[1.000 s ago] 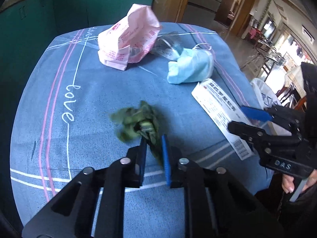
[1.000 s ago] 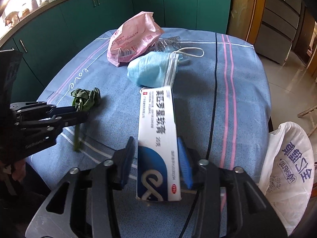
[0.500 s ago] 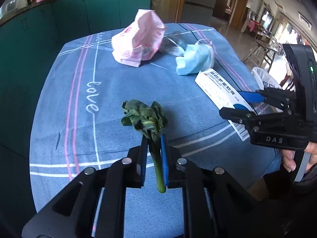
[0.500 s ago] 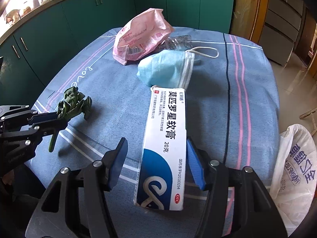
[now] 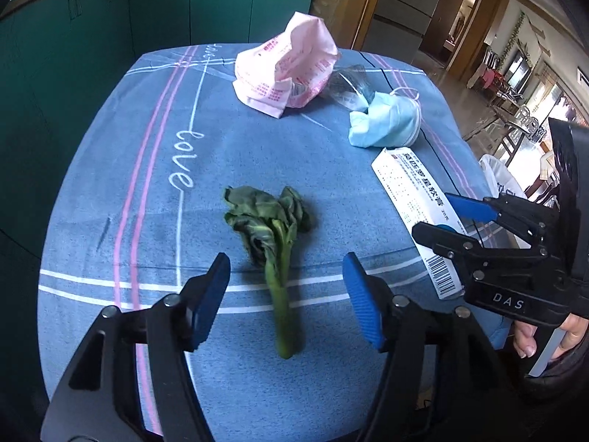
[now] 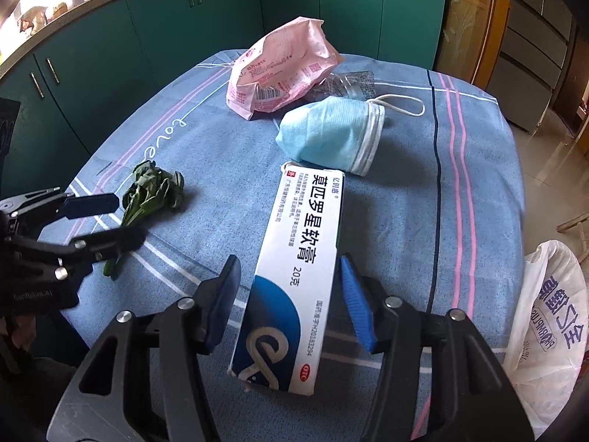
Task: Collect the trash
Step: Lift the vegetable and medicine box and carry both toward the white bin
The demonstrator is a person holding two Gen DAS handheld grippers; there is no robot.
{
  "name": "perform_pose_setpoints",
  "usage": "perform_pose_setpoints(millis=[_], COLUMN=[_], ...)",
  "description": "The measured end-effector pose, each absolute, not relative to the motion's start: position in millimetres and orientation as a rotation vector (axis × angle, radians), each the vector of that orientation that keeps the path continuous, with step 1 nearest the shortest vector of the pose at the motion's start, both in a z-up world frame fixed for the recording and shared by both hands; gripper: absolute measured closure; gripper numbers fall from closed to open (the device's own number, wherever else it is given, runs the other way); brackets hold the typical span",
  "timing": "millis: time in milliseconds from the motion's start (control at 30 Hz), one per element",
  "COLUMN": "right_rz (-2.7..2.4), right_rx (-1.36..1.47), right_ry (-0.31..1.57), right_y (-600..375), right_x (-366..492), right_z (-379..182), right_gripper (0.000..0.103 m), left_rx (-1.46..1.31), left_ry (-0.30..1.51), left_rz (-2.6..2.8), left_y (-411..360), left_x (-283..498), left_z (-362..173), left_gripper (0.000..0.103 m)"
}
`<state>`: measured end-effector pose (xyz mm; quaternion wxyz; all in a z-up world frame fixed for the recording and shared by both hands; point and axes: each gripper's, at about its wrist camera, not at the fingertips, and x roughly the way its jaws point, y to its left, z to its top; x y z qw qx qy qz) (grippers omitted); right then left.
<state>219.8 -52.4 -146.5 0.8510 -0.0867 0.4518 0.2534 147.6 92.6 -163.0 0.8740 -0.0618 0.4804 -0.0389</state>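
Observation:
A wilted green vegetable (image 5: 272, 228) lies on the blue tablecloth (image 5: 110, 184). Its stalk runs between the fingers of my left gripper (image 5: 285, 269), whose jaws are opening, and the pads do not touch it. A white and blue medicine box (image 6: 305, 228) lies flat on the cloth between the fingers of my right gripper (image 6: 289, 276). These jaws are closing, with a gap still showing at the left pad (image 6: 226, 287). The right wrist view shows the left gripper (image 6: 129, 217) over the vegetable (image 6: 154, 191).
A pink wrapper bag (image 5: 287, 70), crumpled clear plastic (image 5: 349, 84) and a blue face mask (image 5: 386, 125) lie further back. A white plastic bag (image 6: 545, 313) hangs past the table's right edge. Green cabinets (image 6: 110, 55) stand behind. A hand (image 5: 526, 339) grips the right tool.
The left gripper was shut on the vegetable's stalk and held it up. It has let go, and the vegetable now lies on the cloth. The box stayed between the right fingers.

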Motion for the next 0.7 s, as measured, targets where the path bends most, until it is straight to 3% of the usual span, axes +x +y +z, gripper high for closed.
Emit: perform_pose_setpoints(millis=[100, 200, 300, 367, 700], right_rz=[0.526, 0.529, 0.533, 0.538, 0.516], right_rx=[-0.191, -0.205, -0.220, -0.228, -0.192], right_ry=[0.952, 0.954, 0.951, 0.944, 0.925], right_y=[-49, -44, -40, -40, -65], right_x=[223, 224, 223, 222, 214], right_z=[-149, -152, -156, -155, -144], right_gripper=[0.048, 0.048, 0.049, 0.056, 0.056], left_rx=[-0.114, -0.076, -0.053, -0.044, 0.011], left_ry=[1.016, 1.009, 1.002, 1.002, 0.941], left_rz=[-0.089, -0.068, -0.042, -0.033, -0.003], left_y=[86, 83, 85, 86, 77], left_x=[151, 152, 152, 153, 146], left_z=[-168, -169, -170, -170, -152], left_gripper=[0.044, 0.056, 0.072, 0.085, 0.089])
